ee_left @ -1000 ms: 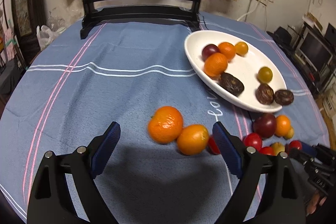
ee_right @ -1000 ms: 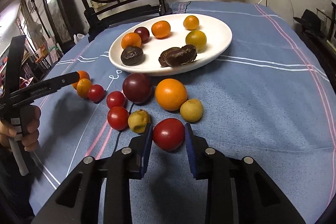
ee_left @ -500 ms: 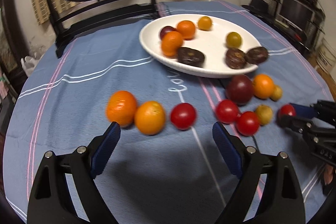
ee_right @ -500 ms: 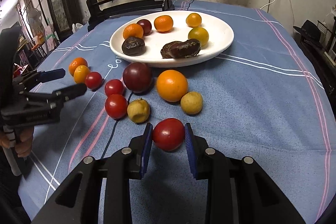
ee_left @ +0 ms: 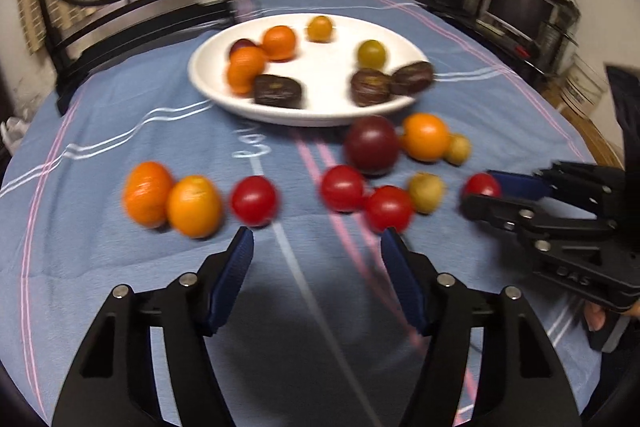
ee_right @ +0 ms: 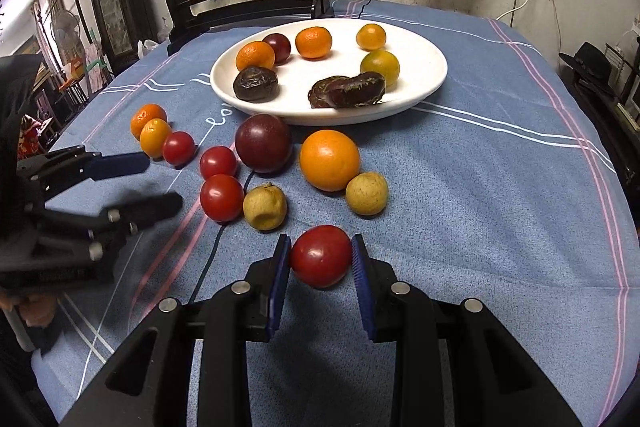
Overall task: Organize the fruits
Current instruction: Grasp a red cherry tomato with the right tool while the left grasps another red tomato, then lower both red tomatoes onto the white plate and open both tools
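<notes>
The left gripper point(ee_right: 150, 179) hangs low over the blue tablecloth point(ee_right: 480, 187) at the left. Its jaws are closing with nothing between them, and they seem to be narrowing to suit a small fruit. Just beyond its tips is a short row: a wrinkled tangerine point(ee_right: 148, 119) farthest left, a smooth orange fruit point(ee_right: 155, 137) touching it, then a small red tomato point(ee_right: 178, 148).

Further right, near the middle, two more red tomatoes point(ee_right: 218, 162) sit close together beside a dark purple plum point(ee_right: 263, 143), with a yellow-brown fruit point(ee_right: 265, 207) nearer the front. Right of these are a large orange point(ee_right: 329, 159) and a second yellow-brown fruit point(ee_right: 366, 193), touching.

Nearest, the right gripper point(ee_right: 321, 259) is clamped narrowly on a fourth red tomato point(ee_right: 320, 255), the blue pads pressing both its sides, probably to carry it off for sorting.

Beyond, the white plate point(ee_right: 432, 75) holds eight pieces: two tangerines, one small dark red fruit, one small orange fruit, one yellow-green fruit and three dark wrinkled ones. Ten pieces are off the plate.
</notes>
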A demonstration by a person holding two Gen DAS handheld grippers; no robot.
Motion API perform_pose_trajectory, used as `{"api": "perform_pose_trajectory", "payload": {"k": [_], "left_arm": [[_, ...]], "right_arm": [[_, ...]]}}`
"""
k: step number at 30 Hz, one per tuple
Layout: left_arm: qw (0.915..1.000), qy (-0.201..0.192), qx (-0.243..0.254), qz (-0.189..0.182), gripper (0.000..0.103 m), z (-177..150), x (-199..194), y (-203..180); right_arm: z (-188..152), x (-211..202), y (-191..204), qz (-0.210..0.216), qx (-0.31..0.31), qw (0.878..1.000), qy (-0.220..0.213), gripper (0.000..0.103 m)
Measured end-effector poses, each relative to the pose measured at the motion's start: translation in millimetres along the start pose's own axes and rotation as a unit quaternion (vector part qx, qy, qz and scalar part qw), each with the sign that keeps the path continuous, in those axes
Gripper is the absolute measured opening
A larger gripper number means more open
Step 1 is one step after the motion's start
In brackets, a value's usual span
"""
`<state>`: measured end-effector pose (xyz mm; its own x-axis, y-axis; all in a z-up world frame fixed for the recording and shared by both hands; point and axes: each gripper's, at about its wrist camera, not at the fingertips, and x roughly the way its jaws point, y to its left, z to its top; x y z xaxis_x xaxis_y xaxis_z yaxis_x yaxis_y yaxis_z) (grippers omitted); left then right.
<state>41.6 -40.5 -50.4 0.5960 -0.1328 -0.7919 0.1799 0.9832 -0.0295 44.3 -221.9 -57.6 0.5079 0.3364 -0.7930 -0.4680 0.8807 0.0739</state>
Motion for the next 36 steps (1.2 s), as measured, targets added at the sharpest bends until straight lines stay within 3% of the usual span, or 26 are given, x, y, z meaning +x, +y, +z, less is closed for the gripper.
{"api": "perform_pose_trajectory", "payload": {"k": [5, 14, 19, 25, 29, 36], "left_arm": [[0.9998, 0.013, -0.001, -0.018, 0.048, 3.3, 6.2, -14.0], [0.9992, 0.036, 0.013, -0.008, 0.048, 10.7, 21.9, -32.6], [0.999, 0.044, 0.002, -0.004, 0.033, 17.0, 30.2, -32.7], [0.999, 0.043, -0.005, -0.013, 0.03, 15.5, 26.4, -29.5], [0.9996, 0.018, 0.005, -0.021, 0.03, 16.0, 3.6, -30.1], [0.9993, -0.032, -0.014, -0.012, 0.03, 51.7, -25.7, -8.1]], "right_arm": [[-0.4, 0.1, 1.4, -0.003, -0.004, 1.0, 0.0, 0.031], [-2.2, -0.9, 2.0, -0.005, -0.008, 1.0, 0.001, 0.031], [-3.5, -1.2, 2.5, -0.006, -0.009, 1.0, 0.001, 0.031], [-4.0, -1.6, 2.8, -0.004, -0.006, 1.0, 0.0, 0.031], [-1.0, -12.7, -3.1, 0.012, 0.012, 1.0, -0.024, 0.031], [21.9, -46.1, -5.7, 0.033, 0.038, 0.995, -0.083, 0.031]]}}
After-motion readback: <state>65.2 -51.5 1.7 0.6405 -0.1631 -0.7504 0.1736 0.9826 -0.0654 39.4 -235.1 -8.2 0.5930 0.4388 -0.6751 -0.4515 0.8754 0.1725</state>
